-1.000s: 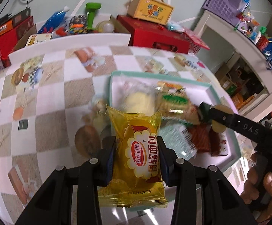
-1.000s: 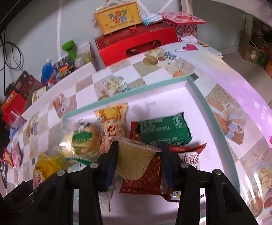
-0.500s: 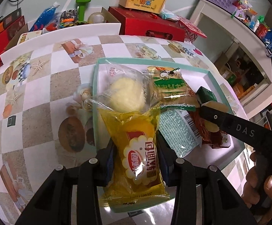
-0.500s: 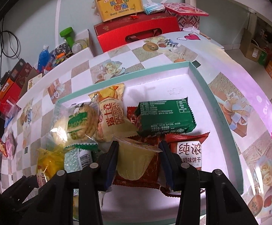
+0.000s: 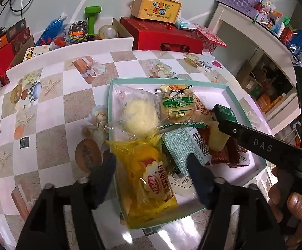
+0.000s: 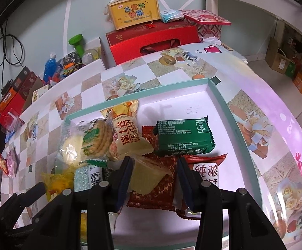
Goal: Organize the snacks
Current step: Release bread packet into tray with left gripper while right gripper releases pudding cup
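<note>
- Yellow bread packet (image 5: 148,179) lies in the near-left corner of the teal tray (image 5: 167,81), its lower end over the near rim, at about 6 o'clock in the left wrist view.
- Left gripper (image 5: 152,169): fingers have just been opening; they now stand apart on both sides of the yellow bread packet, clear gaps either side, nothing gripped.
- Pale jelly cup (image 6: 148,175) lies tilted on a dark red patterned pouch (image 6: 161,195) in the tray, near the 6 o'clock edge of the right wrist view.
- Right gripper (image 6: 154,174): fingers have just been opening; the jelly cup sits between them, close against the left finger with a gap to the right one. Not clamped as far as I can tell.
- Around the cup in the tray: green packet (image 6: 184,137) at 12 o'clock of it, yellow Swiss-roll packet (image 6: 128,137) at 11 o'clock, round biscuit packet (image 6: 94,141) at 10 o'clock, a red-and-white biscuit packet (image 6: 207,173) just to its right.
- Clear-wrapped pale bun (image 5: 140,116) sits in the far-left part of the tray; a teal-patterned packet (image 5: 184,145) lies just right of the bread packet.
- A hand (image 5: 292,206) holds the right gripper's handle at 4 o'clock in the left wrist view.
- Tray rests on the checkered surface (image 5: 53,112); a red gift box (image 6: 153,39) with a yellow box (image 6: 134,12) on top stands beyond it at 12 o'clock.
</note>
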